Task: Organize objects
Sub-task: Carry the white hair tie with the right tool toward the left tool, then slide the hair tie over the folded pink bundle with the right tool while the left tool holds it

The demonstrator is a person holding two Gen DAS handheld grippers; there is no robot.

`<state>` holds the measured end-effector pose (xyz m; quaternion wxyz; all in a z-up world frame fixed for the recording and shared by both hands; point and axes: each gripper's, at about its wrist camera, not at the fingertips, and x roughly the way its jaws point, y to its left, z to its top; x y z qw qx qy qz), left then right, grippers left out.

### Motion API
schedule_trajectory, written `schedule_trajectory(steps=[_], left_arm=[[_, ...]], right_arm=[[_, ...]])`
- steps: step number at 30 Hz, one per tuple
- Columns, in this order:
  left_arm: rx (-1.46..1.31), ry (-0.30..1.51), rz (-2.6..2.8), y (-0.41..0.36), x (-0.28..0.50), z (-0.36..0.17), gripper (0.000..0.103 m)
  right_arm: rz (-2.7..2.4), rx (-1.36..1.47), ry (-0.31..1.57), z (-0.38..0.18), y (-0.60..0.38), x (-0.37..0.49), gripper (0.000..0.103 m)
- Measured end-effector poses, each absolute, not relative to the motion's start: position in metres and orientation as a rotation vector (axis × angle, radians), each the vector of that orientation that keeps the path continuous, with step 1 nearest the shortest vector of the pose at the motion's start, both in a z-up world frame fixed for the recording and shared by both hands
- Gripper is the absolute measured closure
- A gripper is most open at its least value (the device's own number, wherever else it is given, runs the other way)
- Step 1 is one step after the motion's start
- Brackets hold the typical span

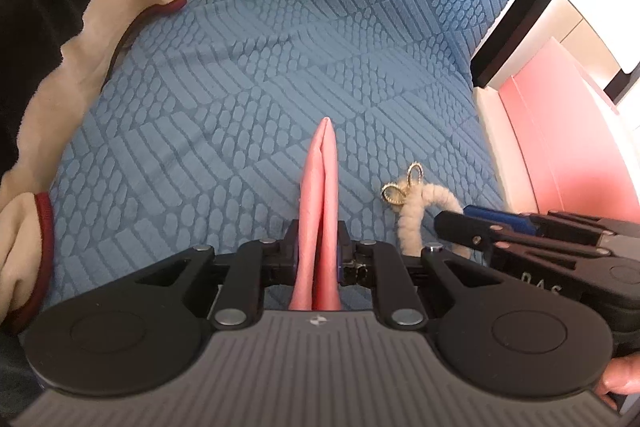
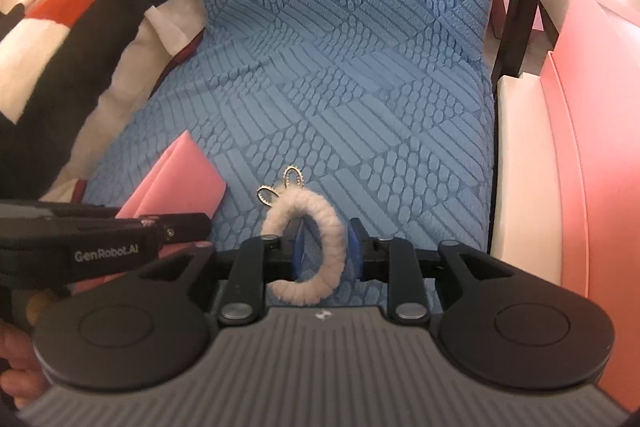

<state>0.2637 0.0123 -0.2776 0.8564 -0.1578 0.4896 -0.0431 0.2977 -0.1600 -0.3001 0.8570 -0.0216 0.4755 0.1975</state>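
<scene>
Item: I am clenching the pink pouch (image 1: 320, 211) in my left claw (image 1: 318, 251). My right claw (image 2: 326, 251) is straddling the fluffy ring (image 2: 316, 247), pads released. Risk: ring slipping off sideways.

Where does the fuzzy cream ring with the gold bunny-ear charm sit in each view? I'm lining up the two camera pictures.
Left wrist view: fuzzy ring low, right of centre, beside the pink pouch.
Right wrist view: ring low centre, between the right hand-held gripper's blue pads.
Shared landmark: blue textured cover.
</scene>
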Motion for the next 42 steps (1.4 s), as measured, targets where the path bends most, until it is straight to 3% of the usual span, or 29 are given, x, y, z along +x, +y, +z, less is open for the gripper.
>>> schedule_trajectory(steps=[5,8,26,36,42], left_arm=[[-0.311,1.020,-0.096,0.010,0.267,-0.278,0.086],[-0.300,1.018,-0.113,0.007,0.266,-0.278,0.087],[-0.173,0.999,-0.229,-0.025,0.255,-0.279,0.087],[-0.164,0.999,-0.226,-0.025,0.255,-0.280,0.087],[-0.163,0.998,-0.228,-0.024,0.256,-0.280,0.087]], right_arm=[[0.401,-0.036,0.994,-0.306,-0.158,0.304,0.077],[0.400,0.001,1.012,-0.312,-0.160,0.309,0.091],[0.538,0.470,0.889,-0.246,-0.185,0.321,0.092],[0.471,0.436,1.080,-0.287,-0.157,0.337,0.092],[0.469,0.498,1.099,-0.295,-0.167,0.337,0.090]])
